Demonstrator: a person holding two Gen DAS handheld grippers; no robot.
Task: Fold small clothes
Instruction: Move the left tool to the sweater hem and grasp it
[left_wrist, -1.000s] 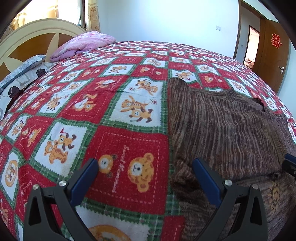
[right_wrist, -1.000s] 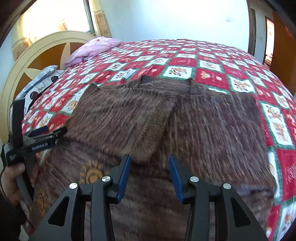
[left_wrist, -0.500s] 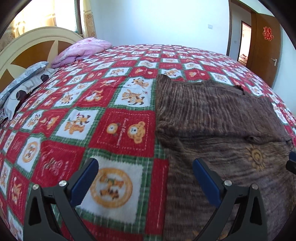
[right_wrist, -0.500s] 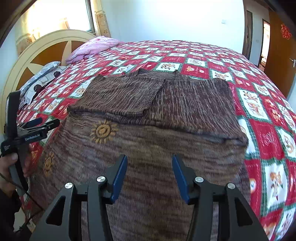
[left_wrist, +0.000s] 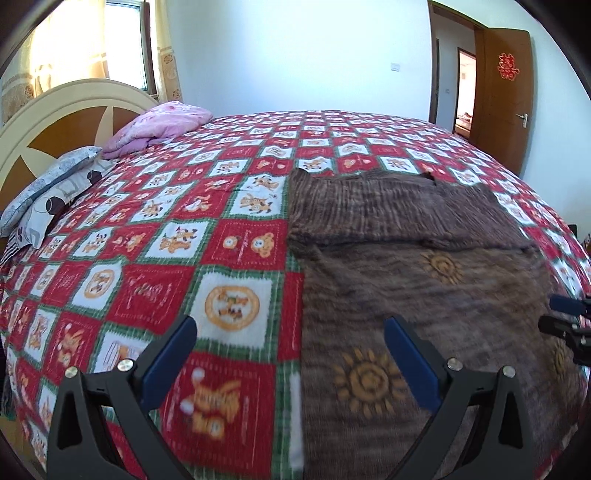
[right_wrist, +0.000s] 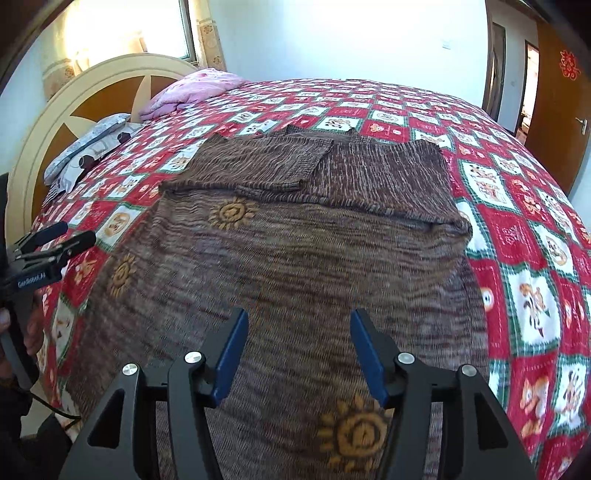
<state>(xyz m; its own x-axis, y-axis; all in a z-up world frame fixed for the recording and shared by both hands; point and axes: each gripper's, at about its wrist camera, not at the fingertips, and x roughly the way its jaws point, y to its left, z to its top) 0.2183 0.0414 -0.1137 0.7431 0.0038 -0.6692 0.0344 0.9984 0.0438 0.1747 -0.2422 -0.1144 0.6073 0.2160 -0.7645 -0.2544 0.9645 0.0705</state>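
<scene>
Brown knit sweater (right_wrist: 303, 258) lies flat on the bed (left_wrist: 155, 229), on a red-and-white checked cartoon bedspread, its near hem toward the cameras. Both sleeves are already folded in across the far end, one overlapping the other near the collar (seen best from the right wrist view). Orange sun motifs dot the body. Left claw (left_wrist: 291, 354) hangs above the sweater's left edge, jaws spread wide, nothing between them; one finger over bedspread, the other over knit. Right claw (right_wrist: 299, 350) hangs over the middle of the lower body, jaws apart and empty. Handling, as a judgement: loose, ribbed knit, soft and limp, moderately heavy for a small garment, so it will sag and stretch if lifted by a single point. Not slippery; the texture should grip well against the blue pads, and it will likely drag on the bedspread rather than slide. Nothing fragile, though a pinch on one layer could pull the knit out of shape. Best hold: the two near hem corners, one per claw, pinching both layers together, then carrying the hem up toward the collar in one even motion. The mattress gives under pressure, so scooping under the edge should be easy. Pink quilt (left_wrist: 162, 123) and pillows (left_wrist: 55, 184) sit well apart by the headboard.
</scene>
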